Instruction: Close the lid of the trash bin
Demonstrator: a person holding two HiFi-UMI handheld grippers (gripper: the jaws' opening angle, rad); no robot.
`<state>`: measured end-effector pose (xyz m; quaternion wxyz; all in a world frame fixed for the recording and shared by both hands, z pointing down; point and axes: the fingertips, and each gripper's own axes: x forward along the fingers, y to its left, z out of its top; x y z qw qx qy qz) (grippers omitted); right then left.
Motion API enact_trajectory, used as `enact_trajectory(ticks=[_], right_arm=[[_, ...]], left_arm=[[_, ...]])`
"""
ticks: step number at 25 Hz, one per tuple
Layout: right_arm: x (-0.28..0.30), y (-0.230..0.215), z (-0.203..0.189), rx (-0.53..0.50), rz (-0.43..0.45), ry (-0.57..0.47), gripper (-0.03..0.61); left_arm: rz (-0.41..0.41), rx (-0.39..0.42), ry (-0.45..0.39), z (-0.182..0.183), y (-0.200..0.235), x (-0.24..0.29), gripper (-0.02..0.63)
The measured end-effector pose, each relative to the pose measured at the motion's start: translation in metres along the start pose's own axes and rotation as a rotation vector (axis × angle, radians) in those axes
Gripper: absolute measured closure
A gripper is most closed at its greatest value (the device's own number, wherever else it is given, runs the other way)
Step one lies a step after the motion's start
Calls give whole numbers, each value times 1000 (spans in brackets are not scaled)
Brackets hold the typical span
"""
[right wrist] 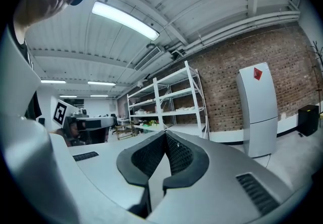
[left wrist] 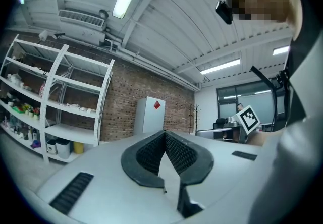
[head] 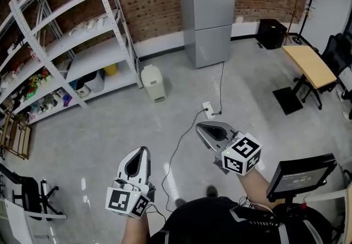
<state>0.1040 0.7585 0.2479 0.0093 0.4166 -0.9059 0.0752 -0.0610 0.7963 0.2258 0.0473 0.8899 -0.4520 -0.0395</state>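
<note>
The trash bin [head: 153,83] is a small cream bin with a rounded top, standing on the grey floor far ahead, beside the end of the white shelf rack [head: 66,45]. From here I cannot tell how its lid sits. My left gripper [head: 144,150] is held low near the body, well short of the bin, jaws shut and empty. My right gripper [head: 199,126] is also shut on nothing, to the right of the bin's line. In both gripper views the jaws meet at their tips, left gripper [left wrist: 164,132] and right gripper [right wrist: 165,132], and point up at the room.
A grey fridge [head: 207,12] stands against the brick wall right of the bin. A power strip [head: 208,109] and its black cable [head: 184,138] lie on the floor between me and the bin. A wooden table [head: 309,65], a monitor [head: 300,175] and a chair [head: 27,199] flank me.
</note>
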Motion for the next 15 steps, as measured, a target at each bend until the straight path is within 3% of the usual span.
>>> enact_trajectory(ticks=[15], right_arm=[[4, 9, 5, 12, -4, 4, 571]], left_arm=[[-3, -14, -43, 15, 3, -5, 615]])
